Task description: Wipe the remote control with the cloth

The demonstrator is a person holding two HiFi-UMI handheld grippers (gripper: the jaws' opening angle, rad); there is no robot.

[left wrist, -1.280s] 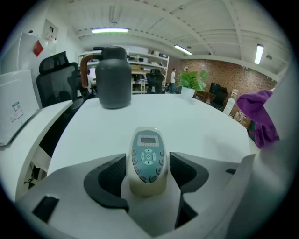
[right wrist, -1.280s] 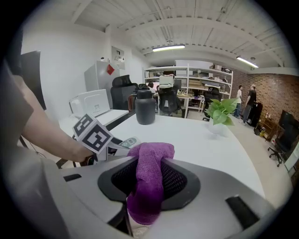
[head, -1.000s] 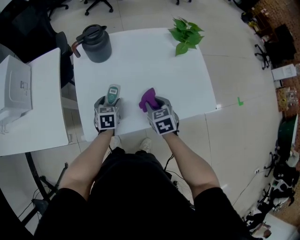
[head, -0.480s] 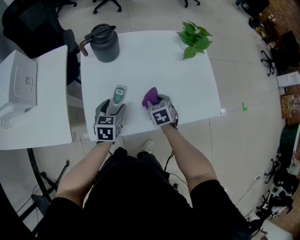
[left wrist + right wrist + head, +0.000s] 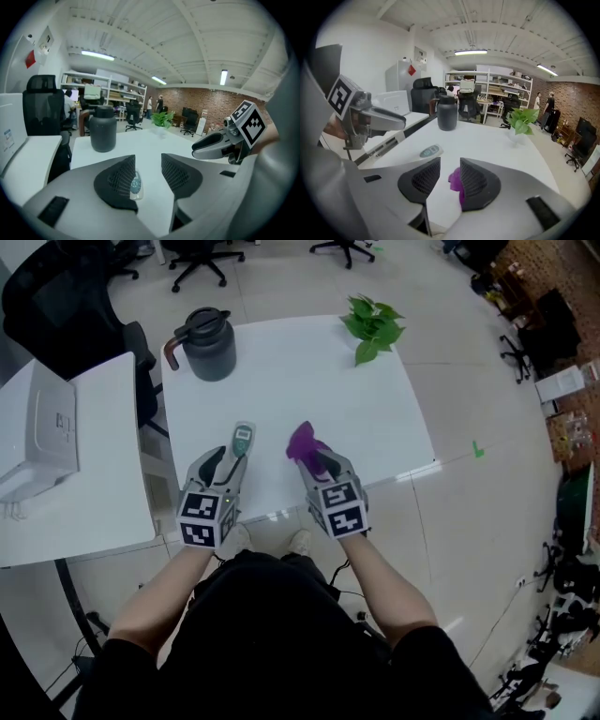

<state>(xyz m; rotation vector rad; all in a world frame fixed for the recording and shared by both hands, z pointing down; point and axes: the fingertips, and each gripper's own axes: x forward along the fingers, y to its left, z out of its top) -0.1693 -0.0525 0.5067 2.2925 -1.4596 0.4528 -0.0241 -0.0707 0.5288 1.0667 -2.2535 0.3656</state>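
Jaws of the left gripper (image 5: 230, 463) have just been closing and grip the remote control (image 5: 241, 442), which juts toward 1 o'clock above the near edge of the white table (image 5: 309, 381). The right gripper (image 5: 320, 465), its jaws also just narrowed, pinches the purple cloth (image 5: 302, 442), bunched toward 11 o'clock just beside the remote. Both forearms reach forward, with the grippers tilted down and angled slightly toward each other.

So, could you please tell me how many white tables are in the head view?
2. One white table in front of the person, bearing the dark jug and potted plant; a second table at its left, bearing a white device. More may stand out of frame.
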